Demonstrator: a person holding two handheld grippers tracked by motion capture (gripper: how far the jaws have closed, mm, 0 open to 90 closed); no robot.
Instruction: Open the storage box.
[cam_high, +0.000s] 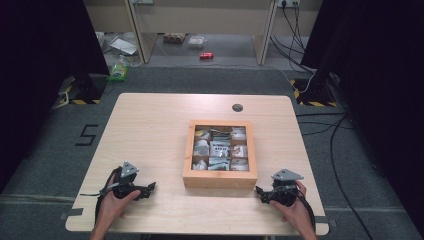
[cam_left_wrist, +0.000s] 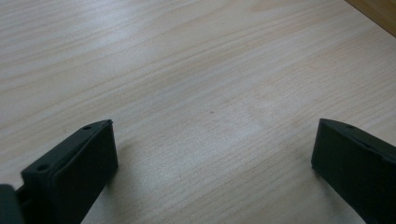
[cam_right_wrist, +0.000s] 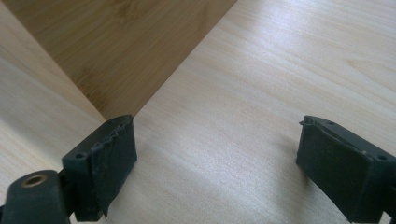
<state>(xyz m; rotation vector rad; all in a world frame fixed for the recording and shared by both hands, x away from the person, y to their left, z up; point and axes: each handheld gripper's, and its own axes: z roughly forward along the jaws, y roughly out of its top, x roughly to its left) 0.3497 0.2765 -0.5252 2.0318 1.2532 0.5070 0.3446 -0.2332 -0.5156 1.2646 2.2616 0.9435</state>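
From above, the left gripper (cam_high: 148, 188) and right gripper (cam_high: 261, 192) are resting on the table (cam_high: 150, 125), flanking the wooden box (cam_high: 220, 179) of packets (cam_high: 220, 149). Through each gripper view, both jaws are standing wide and empty. Approaching the box squarely, from both sides together, looks wisest.

Lab: black curtains (cam_high: 40, 45), floor cables (cam_high: 345, 150).

High view: table (cam_high: 150, 130) evenly lit from above, soft, low resolution; sides fall into black. Gripper views: sharp wood grain mid-frame, pale sheen between jaws, soft shadows beside jaws, near jaw edges slightly blurred, box (cam_right_wrist: 116, 42) wall in shade.
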